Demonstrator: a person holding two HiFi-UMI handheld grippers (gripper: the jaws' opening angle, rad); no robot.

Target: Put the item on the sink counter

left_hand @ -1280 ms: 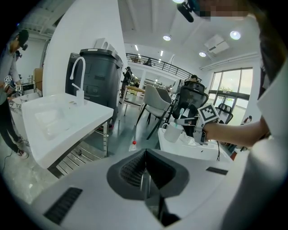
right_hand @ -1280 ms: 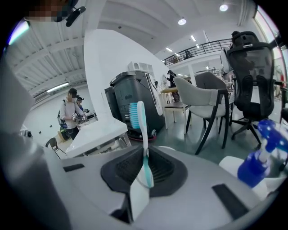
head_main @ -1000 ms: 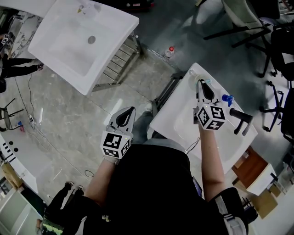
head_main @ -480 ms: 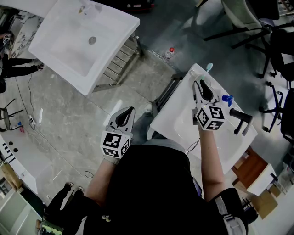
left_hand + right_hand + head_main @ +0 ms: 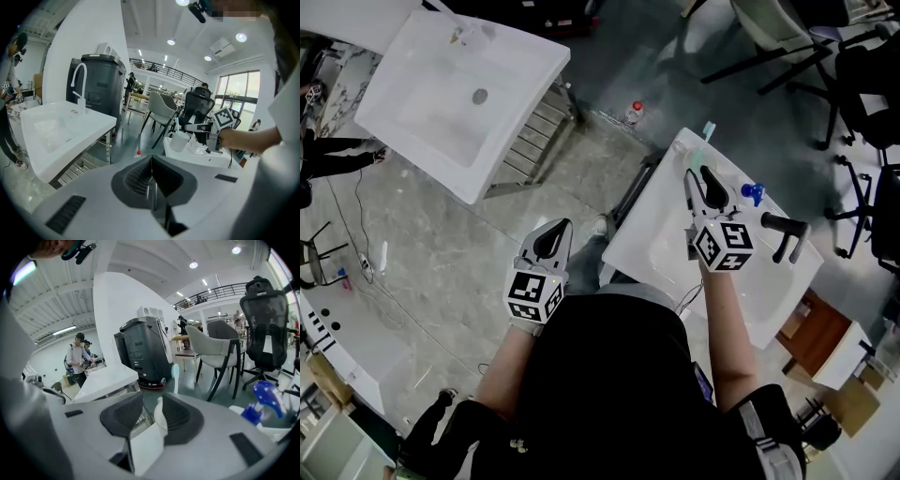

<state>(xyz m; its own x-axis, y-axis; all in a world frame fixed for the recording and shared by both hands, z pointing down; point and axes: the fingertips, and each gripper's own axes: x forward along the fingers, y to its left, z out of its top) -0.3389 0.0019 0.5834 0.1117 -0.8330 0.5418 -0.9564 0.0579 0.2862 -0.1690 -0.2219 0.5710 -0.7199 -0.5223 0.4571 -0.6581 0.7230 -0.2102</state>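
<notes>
A white cup [image 5: 179, 141] with a teal toothbrush [image 5: 708, 131] in it stands on the far corner of the white sink counter [image 5: 649, 236]. My right gripper [image 5: 696, 172] is open just behind the cup. In the right gripper view the cup's rim [image 5: 159, 414] shows in the gap between the jaws, close to the right pad, and the left pad stands clear of it. My left gripper [image 5: 567, 225] is shut and holds nothing. It hangs over the floor, left of the counter.
A blue item [image 5: 753, 194] and a black tap [image 5: 783, 234] stand on the counter's right side. A second white sink [image 5: 441, 103] is at the upper left. Office chairs [image 5: 853, 84] stand beyond, and a red-capped bottle [image 5: 635, 111] sits on the floor.
The right gripper's jaws have opened and let go of the cup, which now stands on the counter corner. The gripper has drawn back slightly. The left gripper has stayed put.
</notes>
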